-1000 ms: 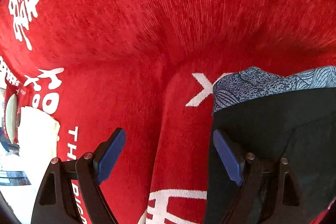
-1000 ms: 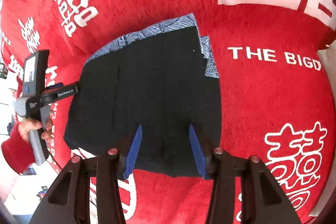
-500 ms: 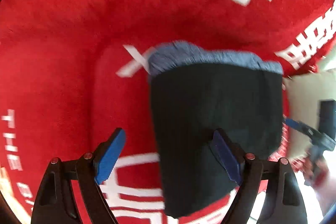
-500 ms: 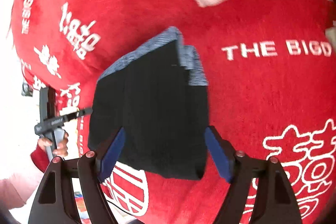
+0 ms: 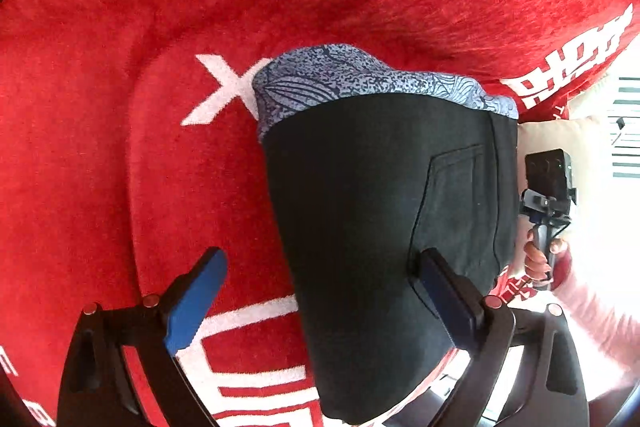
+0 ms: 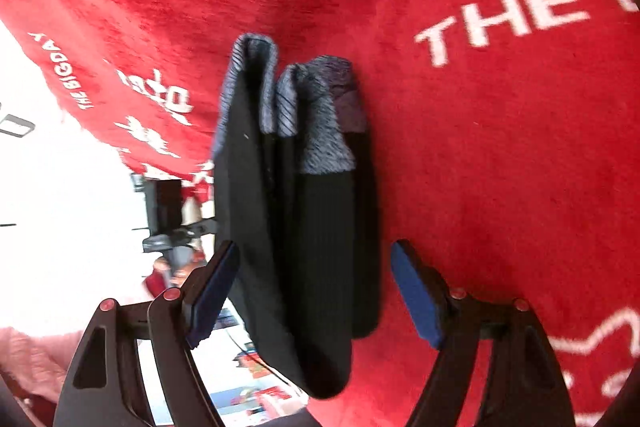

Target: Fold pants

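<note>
The folded black pants (image 5: pixel 372 227) lie at the centre of the frame on the red blanket (image 5: pixel 120 107). The left gripper (image 5: pixel 320 301) and the right gripper (image 6: pixel 314 291) are both wide open and hold nothing.

Both wrist views look down, close, from opposite sides; both show the folded pants (image 5: pixel 372 219).

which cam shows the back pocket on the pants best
The left wrist view: the back pocket faces the camera, its stitched outline clear on the black pants. The right wrist view sees the folded pants edge-on, showing stacked layers and no pocket.
</note>
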A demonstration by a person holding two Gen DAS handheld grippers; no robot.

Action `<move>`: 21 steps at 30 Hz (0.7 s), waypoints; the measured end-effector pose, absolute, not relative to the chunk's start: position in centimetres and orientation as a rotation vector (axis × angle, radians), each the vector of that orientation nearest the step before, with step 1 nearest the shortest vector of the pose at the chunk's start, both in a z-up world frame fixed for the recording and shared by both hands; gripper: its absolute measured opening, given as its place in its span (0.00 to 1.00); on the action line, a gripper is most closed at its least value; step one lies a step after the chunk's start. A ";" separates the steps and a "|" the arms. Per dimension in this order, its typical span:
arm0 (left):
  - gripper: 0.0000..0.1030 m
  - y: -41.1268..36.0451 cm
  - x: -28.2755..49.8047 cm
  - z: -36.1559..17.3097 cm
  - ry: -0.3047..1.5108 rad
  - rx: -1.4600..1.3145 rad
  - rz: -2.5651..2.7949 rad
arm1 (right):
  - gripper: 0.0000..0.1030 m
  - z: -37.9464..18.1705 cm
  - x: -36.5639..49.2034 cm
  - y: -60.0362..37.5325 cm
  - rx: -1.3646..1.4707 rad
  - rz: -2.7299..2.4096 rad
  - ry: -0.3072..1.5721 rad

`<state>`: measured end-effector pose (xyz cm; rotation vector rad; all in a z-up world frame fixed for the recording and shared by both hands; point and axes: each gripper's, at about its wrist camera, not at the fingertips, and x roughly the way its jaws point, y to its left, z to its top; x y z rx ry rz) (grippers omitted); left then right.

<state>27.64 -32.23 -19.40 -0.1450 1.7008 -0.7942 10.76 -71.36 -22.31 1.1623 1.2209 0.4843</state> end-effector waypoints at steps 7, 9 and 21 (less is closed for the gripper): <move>0.94 -33.3 27.4 -20.5 1.710 -0.190 -0.819 | 0.80 -22.2 11.8 -71.0 1.131 0.529 1.231; 0.94 -33.6 27.1 -20.4 1.699 -0.172 -0.811 | 0.79 -22.2 12.0 -70.8 1.115 0.525 1.241; 0.51 -33.1 24.5 -14.4 1.531 -0.087 -0.781 | 0.37 -19.2 11.0 -69.8 1.132 0.457 1.209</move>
